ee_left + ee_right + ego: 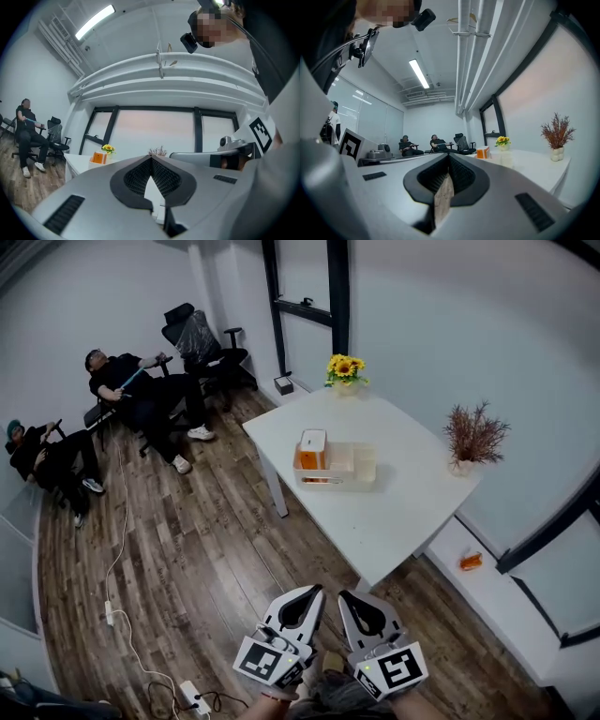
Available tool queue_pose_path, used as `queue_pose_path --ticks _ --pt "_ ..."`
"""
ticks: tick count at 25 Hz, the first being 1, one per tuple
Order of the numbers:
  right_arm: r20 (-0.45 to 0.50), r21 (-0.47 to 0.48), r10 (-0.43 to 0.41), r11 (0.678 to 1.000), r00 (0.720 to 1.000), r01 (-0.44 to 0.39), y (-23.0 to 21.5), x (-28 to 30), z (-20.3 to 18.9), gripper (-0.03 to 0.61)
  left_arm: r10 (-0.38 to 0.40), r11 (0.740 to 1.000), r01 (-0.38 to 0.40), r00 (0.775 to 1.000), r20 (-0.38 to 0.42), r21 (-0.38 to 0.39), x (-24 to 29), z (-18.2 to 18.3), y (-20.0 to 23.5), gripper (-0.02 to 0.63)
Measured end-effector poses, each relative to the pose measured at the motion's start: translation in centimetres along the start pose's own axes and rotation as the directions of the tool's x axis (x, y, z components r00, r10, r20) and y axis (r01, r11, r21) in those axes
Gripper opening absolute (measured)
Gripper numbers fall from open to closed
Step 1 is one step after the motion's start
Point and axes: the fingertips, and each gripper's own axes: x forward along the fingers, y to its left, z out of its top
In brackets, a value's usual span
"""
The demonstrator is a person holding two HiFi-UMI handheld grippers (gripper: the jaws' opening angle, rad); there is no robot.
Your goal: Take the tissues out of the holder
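The white table (394,512) stands well ahead of both tongs, and nothing on it is reached yet. The left tongs (315,592) and the right tongs (343,596) are held low and side by side. Both are clenched, and nothing is grasped between the jaws. The holder (361,482), a pale open tray, is seen on the table far ahead of the tongs. The tissues (312,450), an orange pack with a white top, are set upright in its left part.

Some troubles can be expected. The holder looks light, so it may be dragged or lifted together with the tissues if it is not pinned by the other tongs. If the jaws are not released before the pack is met, it would probably be pushed over instead of gripped. The dried plant (473,432) right of the holder and the sunflowers (345,367) beyond it could be knocked by a wide sweep. A cable (117,559) lies on the floor well left of the tongs, and a foot could be caught if that way is taken.

No brand or writing can be read. The pack is too small, and only black-and-white square markers are carried on the cubes of the tongs.
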Motion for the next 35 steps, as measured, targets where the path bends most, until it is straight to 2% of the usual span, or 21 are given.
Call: queue_pose_path --ticks 15,22,27,35 --pt "0.000 0.001 0.052 0.999 0.999 -0.052 -2.3 5.6 0.8 0.005 0.002 1.000 -0.002 1.000 0.005 0.011 4.3 0.8 4.2 0.006" --pt "-0.007 -0.004 0.001 1.000 1.000 -0.001 -5.1 10.5 0.1 0.005 -0.014 1.000 0.014 1.000 0.009 0.016 7.8 0.2 9.1 0.008" --pt "-0.024 -0.033 -0.035 0.999 0.999 0.034 -6.6 15.6 0.3 0.005 -0.039 0.999 0.039 0.999 0.005 0.014 10.9 0.8 13.4 0.006" --pt "-0.031 -0.024 -0.087 0.996 0.996 0.087 -8.9 23.3 0.2 0.005 -0.065 0.998 0.065 0.998 -0.007 0.013 14.9 1.1 20.7 0.006"
